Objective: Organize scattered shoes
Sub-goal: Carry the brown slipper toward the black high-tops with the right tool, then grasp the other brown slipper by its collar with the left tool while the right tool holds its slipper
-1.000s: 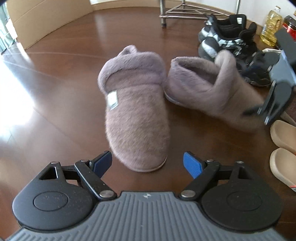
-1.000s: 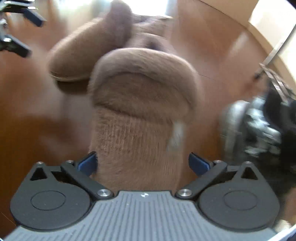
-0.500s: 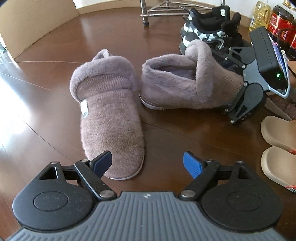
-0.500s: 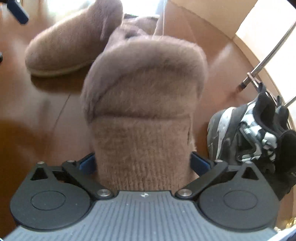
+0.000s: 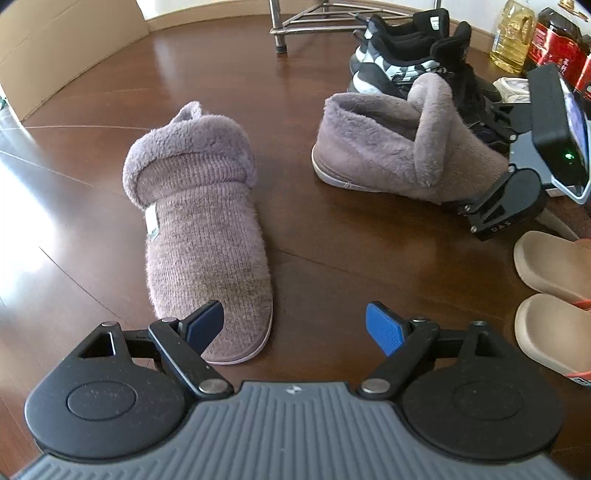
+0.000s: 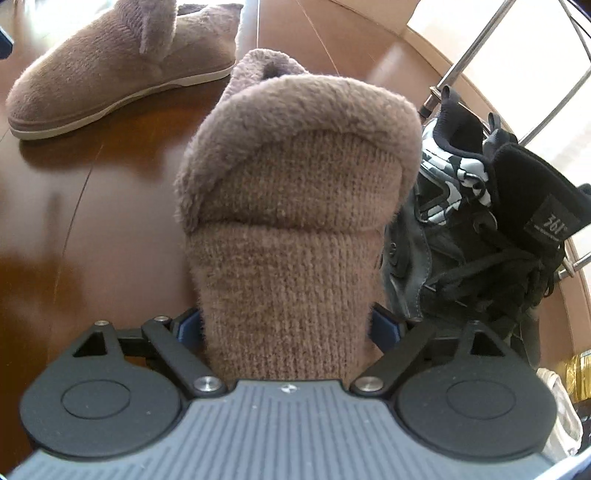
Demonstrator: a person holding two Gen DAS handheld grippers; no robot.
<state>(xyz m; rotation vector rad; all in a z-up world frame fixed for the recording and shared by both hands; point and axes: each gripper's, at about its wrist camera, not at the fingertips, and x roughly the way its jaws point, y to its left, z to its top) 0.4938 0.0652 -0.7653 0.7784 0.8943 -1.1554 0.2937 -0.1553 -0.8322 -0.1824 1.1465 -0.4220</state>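
Right tongs (image 6: 286, 328) straddle a fuzzy slipper's (image 6: 295, 206) toe, just reopening; left tongs (image 5: 295, 326) gape empty

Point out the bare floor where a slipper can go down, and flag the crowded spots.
Bare floor lies open beyond the near fuzzy slipper, toward the cardboard. A narrower strip separates it from the second fuzzy slipper. Crowded: black sneakers, bottles and tan slides beside that second slipper.

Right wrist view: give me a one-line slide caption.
Right tool straddling the toe of a fuzzy mauve knit slipper on dark wooden floor, its mate behind, black sneakers alongside.
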